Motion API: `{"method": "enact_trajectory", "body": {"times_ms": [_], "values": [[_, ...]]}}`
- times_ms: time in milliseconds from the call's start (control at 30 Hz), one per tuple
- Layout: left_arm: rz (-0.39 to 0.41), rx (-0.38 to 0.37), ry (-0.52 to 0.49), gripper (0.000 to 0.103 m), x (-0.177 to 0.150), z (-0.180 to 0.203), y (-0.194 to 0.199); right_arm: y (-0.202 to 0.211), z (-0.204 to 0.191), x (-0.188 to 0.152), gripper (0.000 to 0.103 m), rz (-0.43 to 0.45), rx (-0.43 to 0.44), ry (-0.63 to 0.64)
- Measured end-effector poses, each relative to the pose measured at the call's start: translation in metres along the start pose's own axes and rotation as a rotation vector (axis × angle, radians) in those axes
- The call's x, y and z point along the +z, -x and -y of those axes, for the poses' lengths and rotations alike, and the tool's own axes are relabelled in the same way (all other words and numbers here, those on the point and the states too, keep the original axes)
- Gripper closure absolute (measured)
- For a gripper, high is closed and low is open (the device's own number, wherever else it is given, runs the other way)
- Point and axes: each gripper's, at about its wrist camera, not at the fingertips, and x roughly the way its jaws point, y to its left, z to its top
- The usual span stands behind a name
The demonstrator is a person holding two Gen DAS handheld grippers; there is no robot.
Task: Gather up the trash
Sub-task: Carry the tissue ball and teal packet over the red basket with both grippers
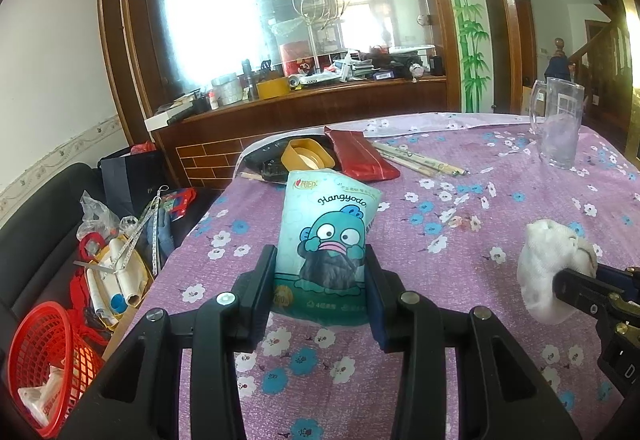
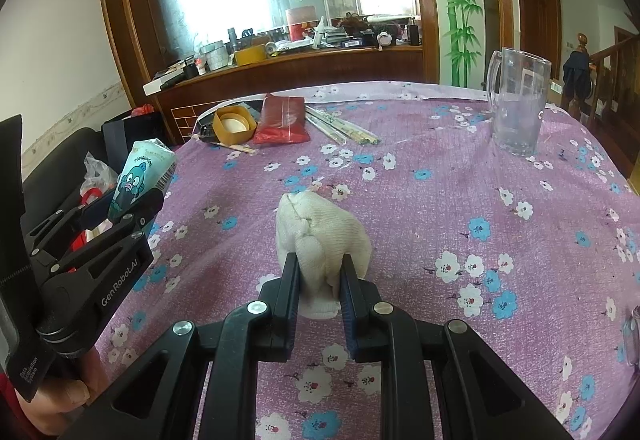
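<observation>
Each hand-held gripper is clamped on trash above the worktop (image 2: pixel 440 176), ready for binning: left hand-held gripper (image 1: pixel 320 280) pinching a tissue pack (image 1: pixel 328 236), right hand-held gripper (image 2: pixel 320 280) squeezing a white cloth wad (image 2: pixel 320 236).

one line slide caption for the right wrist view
Right gripper clamps a white cloth wad over the floral tablecloth.
</observation>
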Motion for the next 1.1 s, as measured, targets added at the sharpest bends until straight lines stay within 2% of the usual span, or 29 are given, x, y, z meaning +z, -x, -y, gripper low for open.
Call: {"method": "enact_trajectory", "body": {"times_ms": [400, 500, 633, 767, 900, 1100], "values": [[-0.017, -0.019, 0.026, 0.064, 0.003, -0.006, 0.001, -0.003, 0.001, 0.000, 0.082, 0.003, -0.010, 0.009], [-0.038, -0.051, 0.070, 0.064, 0.010, -0.020, 0.012, 0.001, 0.000, 0.004, 0.082, 0.019, -0.024, 0.008], [-0.034, -0.083, 0.117, 0.064, 0.015, -0.055, 0.042, 0.011, -0.013, 0.009, 0.082, 0.019, 0.017, -0.002], [-0.024, -0.078, 0.153, 0.064, 0.005, -0.103, 0.077, 0.018, -0.049, 0.012, 0.082, -0.009, 0.099, 0.031], [-0.051, -0.041, 0.207, 0.063, -0.022, -0.165, 0.106, 0.027, -0.107, 0.016, 0.082, -0.021, 0.217, 0.096], [-0.129, 0.094, 0.339, 0.062, -0.076, -0.269, 0.119, 0.021, -0.215, 0.015, 0.082, -0.078, 0.414, 0.199]]}}
